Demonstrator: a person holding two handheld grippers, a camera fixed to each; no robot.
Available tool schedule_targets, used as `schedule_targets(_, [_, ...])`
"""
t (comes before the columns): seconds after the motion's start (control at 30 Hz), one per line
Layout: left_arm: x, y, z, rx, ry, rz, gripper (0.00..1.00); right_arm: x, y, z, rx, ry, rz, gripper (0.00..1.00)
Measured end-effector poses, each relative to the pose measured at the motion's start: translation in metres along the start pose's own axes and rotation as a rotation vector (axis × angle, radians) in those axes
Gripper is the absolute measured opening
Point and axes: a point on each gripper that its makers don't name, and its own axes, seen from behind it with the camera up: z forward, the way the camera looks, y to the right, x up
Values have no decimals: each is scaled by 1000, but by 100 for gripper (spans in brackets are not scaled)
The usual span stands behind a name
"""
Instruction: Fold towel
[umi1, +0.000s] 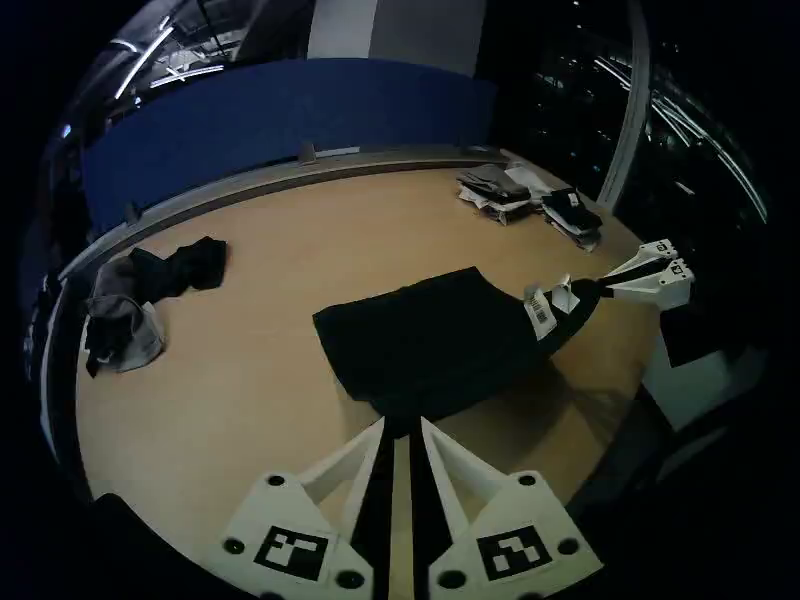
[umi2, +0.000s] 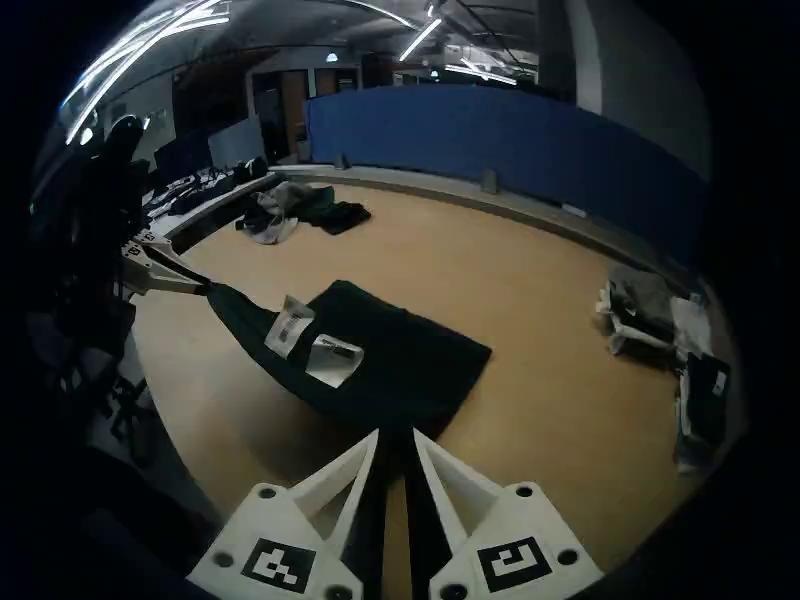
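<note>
L gripper (umi1: 402, 425) & R gripper (umi2: 397, 435) each pinch a corner of dark towel (umi1: 430, 335), lying on table (umi1: 250, 400) btwn them.

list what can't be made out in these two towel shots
Left gripper view: left tongs pinch the dark fabric towel; how deep is hidden between the fingers.
Right gripper view: print on the white paper tags is too small.
Right gripper view: dark folded clothes stack, dim at the edge; piece count unclear.
Left gripper view: crumpled grey-and-black clothes heap, too dim to separate.
</note>
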Motion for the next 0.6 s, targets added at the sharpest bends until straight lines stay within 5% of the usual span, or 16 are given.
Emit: schedule_targets(0.6, [1,3,0,9,-22,-36,9,4,4,0,0,-10,-5,10])
